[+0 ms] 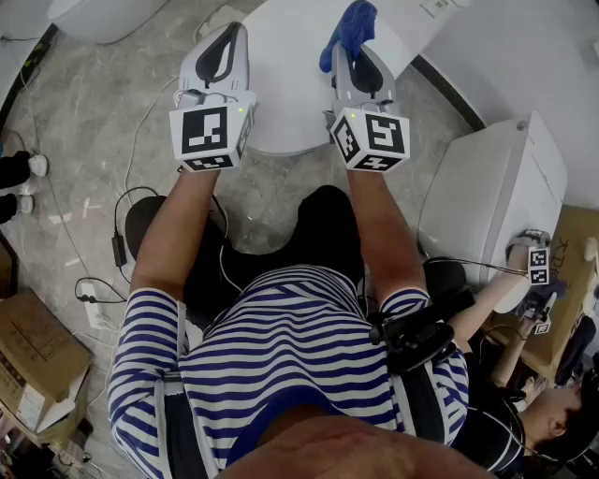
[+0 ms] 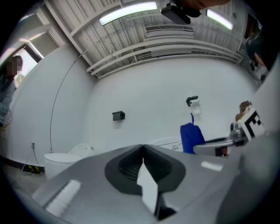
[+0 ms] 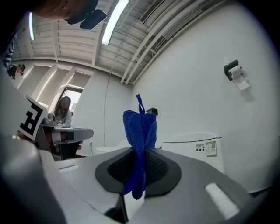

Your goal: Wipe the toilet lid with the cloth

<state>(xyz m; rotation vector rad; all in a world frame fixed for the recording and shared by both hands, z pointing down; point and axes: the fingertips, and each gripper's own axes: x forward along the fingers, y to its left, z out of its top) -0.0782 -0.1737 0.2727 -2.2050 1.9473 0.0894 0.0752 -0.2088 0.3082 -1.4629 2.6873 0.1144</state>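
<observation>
The white toilet lid (image 1: 281,98) lies closed at the top middle of the head view. Both grippers hover over it, side by side and apart. My right gripper (image 1: 355,45) is shut on a blue cloth (image 1: 348,28), which sticks out bunched beyond the jaw tips. In the right gripper view the cloth (image 3: 140,131) stands up between the closed jaws of that gripper (image 3: 140,153). My left gripper (image 1: 227,37) is shut with nothing between its jaws, as the left gripper view (image 2: 142,148) shows. That view also catches the blue cloth (image 2: 191,138) at its right.
A second white toilet (image 1: 494,192) stands at the right, where another person holds a marker-cube gripper (image 1: 537,267). Cables (image 1: 122,239) run over the tiled floor at the left, near a cardboard box (image 1: 28,360). A paper-roll holder (image 3: 234,72) hangs on the white wall.
</observation>
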